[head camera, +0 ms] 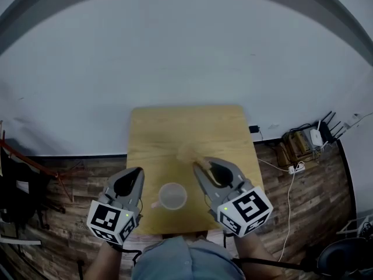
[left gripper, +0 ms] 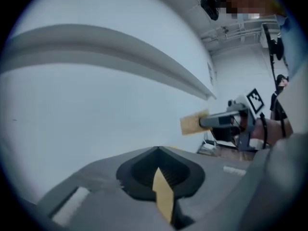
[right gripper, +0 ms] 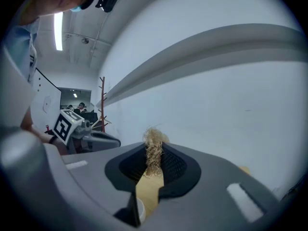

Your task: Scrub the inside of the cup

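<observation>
a small square wooden table (head camera: 175, 127) is standing on a dark wooden floor (head camera: 70, 214), with its far side close to a pale wall (head camera: 186, 57). one pale cup (head camera: 172, 196) is sitting upright on the table, near the near edge and about in the middle, with its handle pointing left. on the floor to the right of the table, a white plug strip (head camera: 296, 168) and a long white wire (head camera: 288, 214) are lying.
</observation>
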Demonstrator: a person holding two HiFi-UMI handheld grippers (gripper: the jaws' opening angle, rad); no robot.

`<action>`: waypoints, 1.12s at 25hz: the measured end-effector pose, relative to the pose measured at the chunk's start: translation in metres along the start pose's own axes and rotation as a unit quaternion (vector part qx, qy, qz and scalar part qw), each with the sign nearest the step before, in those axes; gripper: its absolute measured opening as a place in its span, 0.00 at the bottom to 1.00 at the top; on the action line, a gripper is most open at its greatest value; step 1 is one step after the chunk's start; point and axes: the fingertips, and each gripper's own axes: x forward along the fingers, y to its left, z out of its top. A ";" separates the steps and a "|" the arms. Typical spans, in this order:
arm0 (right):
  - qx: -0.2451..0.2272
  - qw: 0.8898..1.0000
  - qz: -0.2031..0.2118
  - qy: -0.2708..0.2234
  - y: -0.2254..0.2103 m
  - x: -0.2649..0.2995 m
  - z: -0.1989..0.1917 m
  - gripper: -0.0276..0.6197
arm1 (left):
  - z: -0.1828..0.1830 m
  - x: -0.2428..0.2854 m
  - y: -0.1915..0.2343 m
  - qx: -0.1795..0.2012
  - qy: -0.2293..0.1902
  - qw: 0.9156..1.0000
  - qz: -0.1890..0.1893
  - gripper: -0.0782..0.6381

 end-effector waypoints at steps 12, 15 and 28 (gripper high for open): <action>-0.036 0.999 -0.016 -0.032 -0.009 0.004 0.019 0.13 | 0.081 0.006 -0.035 0.047 -0.091 0.986 0.128 0.14; -0.036 0.999 -0.016 -0.033 -0.010 0.003 0.019 0.13 | 0.084 0.007 -0.039 0.048 -0.092 0.986 0.129 0.14; -0.037 0.999 -0.014 -0.030 -0.011 0.007 0.016 0.13 | 0.083 0.012 -0.039 0.040 -0.090 0.987 0.130 0.14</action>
